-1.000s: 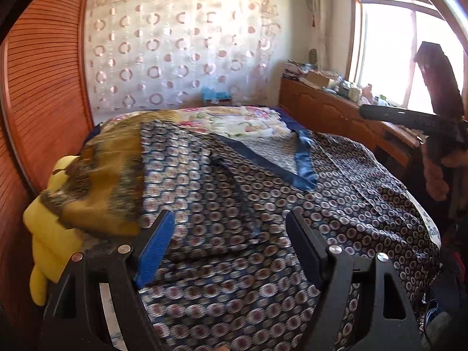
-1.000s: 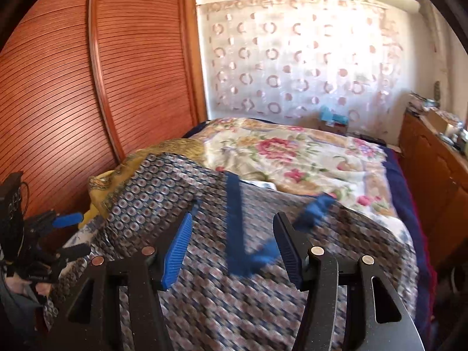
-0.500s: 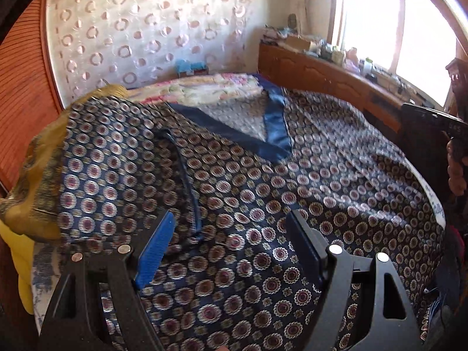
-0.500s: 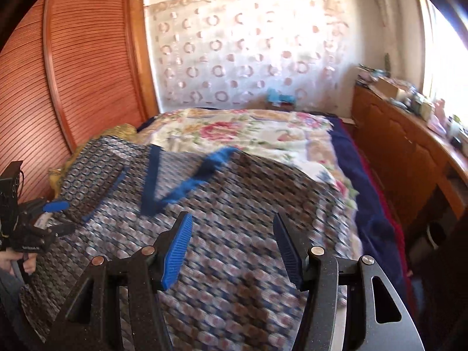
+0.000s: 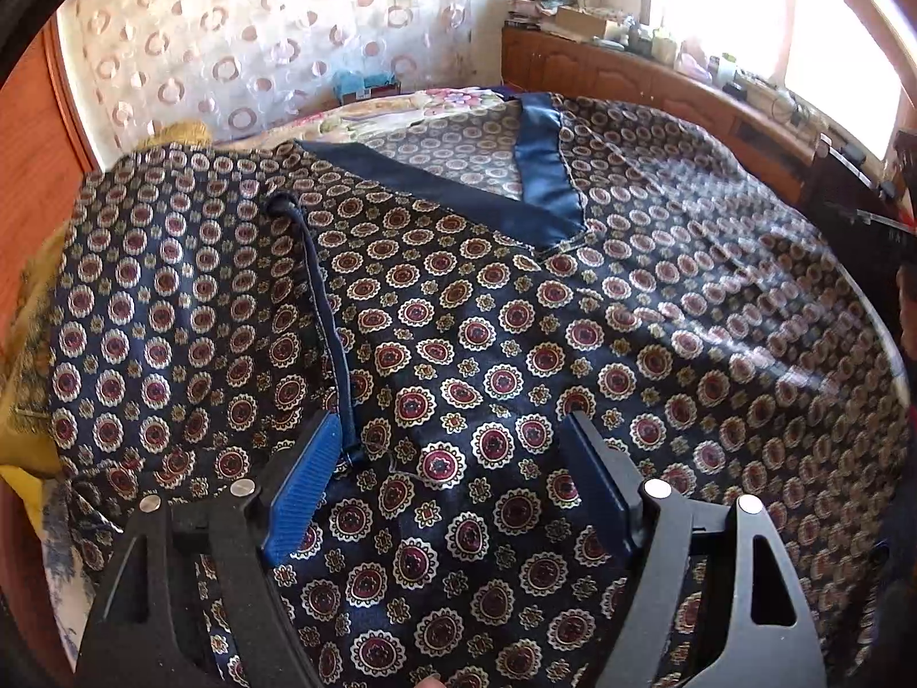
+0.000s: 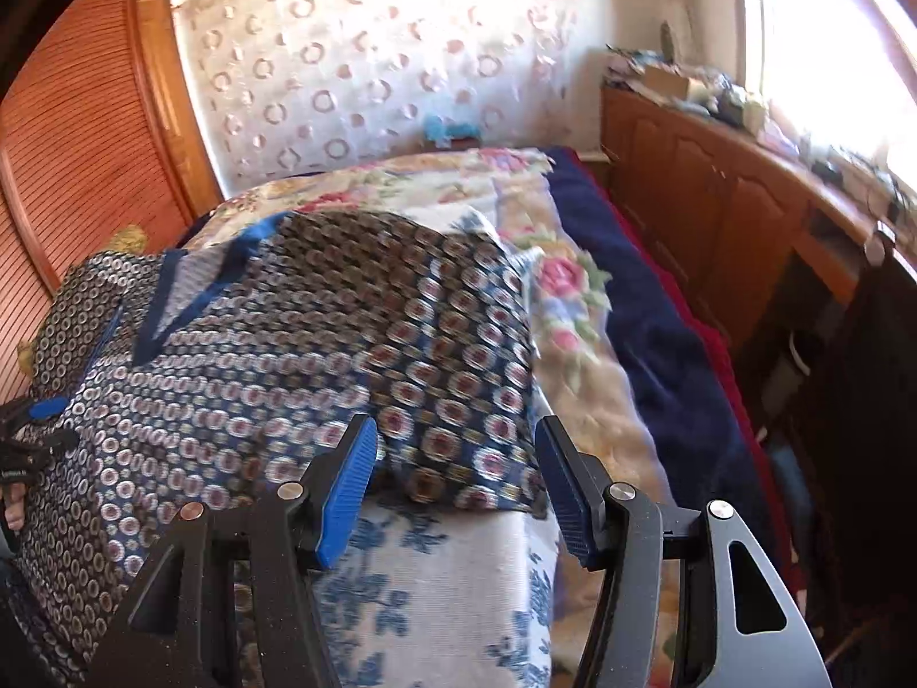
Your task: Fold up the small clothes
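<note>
Left wrist view: my left gripper [image 5: 453, 467] points down at the patterned garment [image 5: 516, 309], a dark blue cloth printed with red and cream medallions, which lies spread over most of the bed [image 5: 63, 562]. I use this garment as my landmark. My jaws stand spread apart with nothing pinched; the cloth lies beneath and between them, and I cannot tell whether the tips touch it. A dark blue cord [image 5: 326, 315] runs down the garment's left part and ends just beside my left pad. The garment's plain blue V-shaped neckband [image 5: 539, 183] sits toward its far end. A mustard-yellow cloth [image 5: 23, 344] lies at the garment's left edge. Beyond the garment hangs a ring-patterned curtain [image 5: 229, 46]; to its right runs a wooden cabinet [image 5: 630, 80] under a bright window.

Right wrist view: my right gripper [image 6: 455, 484] also stands spread, gripping nothing. The garment's near right corner [image 6: 458, 458] lies between my two pads, draped over a white sheet with blue flowers [image 6: 435, 585]; contact with the pads is not clear, as the cloth is blurred. Right of the garment I see a floral bedspread [image 6: 573, 309] and then a dark blue blanket [image 6: 647, 332]. At the garment's left edge the other gripper's blue pad [image 6: 49, 407] shows, with part of a hand below it.
</note>
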The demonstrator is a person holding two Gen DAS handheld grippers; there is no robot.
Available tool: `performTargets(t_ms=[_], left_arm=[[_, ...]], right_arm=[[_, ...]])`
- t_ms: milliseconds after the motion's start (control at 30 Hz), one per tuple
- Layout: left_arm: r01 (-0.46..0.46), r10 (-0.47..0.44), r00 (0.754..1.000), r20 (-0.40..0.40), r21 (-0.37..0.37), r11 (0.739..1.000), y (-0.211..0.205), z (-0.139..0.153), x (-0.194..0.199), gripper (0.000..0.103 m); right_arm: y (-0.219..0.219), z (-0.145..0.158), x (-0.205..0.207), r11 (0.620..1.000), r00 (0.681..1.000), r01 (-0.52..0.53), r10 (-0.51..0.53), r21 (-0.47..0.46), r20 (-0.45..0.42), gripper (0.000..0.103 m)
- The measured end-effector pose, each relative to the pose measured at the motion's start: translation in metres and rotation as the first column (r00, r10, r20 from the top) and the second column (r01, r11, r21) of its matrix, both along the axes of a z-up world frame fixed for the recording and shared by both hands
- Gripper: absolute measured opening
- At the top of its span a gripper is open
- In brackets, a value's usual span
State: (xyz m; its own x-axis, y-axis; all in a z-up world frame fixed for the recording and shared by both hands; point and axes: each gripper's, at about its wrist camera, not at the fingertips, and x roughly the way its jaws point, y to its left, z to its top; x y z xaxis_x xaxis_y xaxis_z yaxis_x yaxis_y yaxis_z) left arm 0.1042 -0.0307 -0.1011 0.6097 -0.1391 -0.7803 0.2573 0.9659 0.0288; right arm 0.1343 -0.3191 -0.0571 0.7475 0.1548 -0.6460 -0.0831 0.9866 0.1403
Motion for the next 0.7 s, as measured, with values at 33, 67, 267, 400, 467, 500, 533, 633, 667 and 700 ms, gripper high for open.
performTargets(t_ms=[33,67,267,400,467,500,533,633,667,700], left_arm=[[0.002,-0.002,1.000,0.002,-0.002,1.000,0.000,0.000,-0.001,0.080],[0.002,-0.002,1.000,-0.001,-0.006,1.000,0.000,0.000,0.000,0.081],[-0.005,0.004,1.000,-0.018,-0.029,1.000,0.004,-0.003,0.003,0.088],[0.007,-0.007,1.000,-0.022,-0.025,1.000,0.002,-0.005,0.005,0.093],[0.010,-0.010,1.000,-0.023,-0.025,1.000,0.002,-0.006,0.006,0.093],[0.010,-0.010,1.000,-0.023,-0.025,1.000,0.002,-0.006,0.007,0.093],[0.010,-0.010,1.000,-0.023,-0.026,1.000,0.002,-0.006,0.007,0.093],[0.009,-0.009,1.000,-0.022,-0.023,1.000,0.002,-0.007,0.007,0.093],[0.007,-0.008,1.000,-0.022,-0.022,1.000,0.001,-0.007,0.007,0.093],[0.006,-0.007,1.000,-0.022,-0.022,1.000,0.002,-0.007,0.007,0.093]], right_arm=[[-0.002,0.000,0.002,1.000,1.000,0.007,-0.007,0.007,-0.007,0.059],[-0.008,-0.001,0.000,1.000,1.000,0.012,-0.012,0.014,-0.013,0.059],[-0.016,-0.003,0.015,0.999,0.998,0.024,-0.022,0.042,-0.063,0.059],[-0.026,-0.007,0.025,0.996,0.994,0.031,-0.021,0.088,-0.104,0.059],[-0.030,-0.005,0.029,0.994,0.994,0.032,-0.020,0.107,-0.110,0.059],[-0.030,-0.005,0.031,0.994,0.993,0.030,-0.018,0.109,-0.114,0.059],[-0.033,-0.008,0.029,0.994,0.993,0.029,-0.016,0.109,-0.119,0.059],[-0.039,-0.010,0.027,0.991,0.992,0.006,0.011,0.131,-0.122,0.051],[-0.039,-0.009,0.029,0.991,0.992,-0.001,0.017,0.132,-0.122,0.045],[-0.038,-0.007,0.029,0.991,0.992,-0.011,0.027,0.132,-0.121,0.038]])
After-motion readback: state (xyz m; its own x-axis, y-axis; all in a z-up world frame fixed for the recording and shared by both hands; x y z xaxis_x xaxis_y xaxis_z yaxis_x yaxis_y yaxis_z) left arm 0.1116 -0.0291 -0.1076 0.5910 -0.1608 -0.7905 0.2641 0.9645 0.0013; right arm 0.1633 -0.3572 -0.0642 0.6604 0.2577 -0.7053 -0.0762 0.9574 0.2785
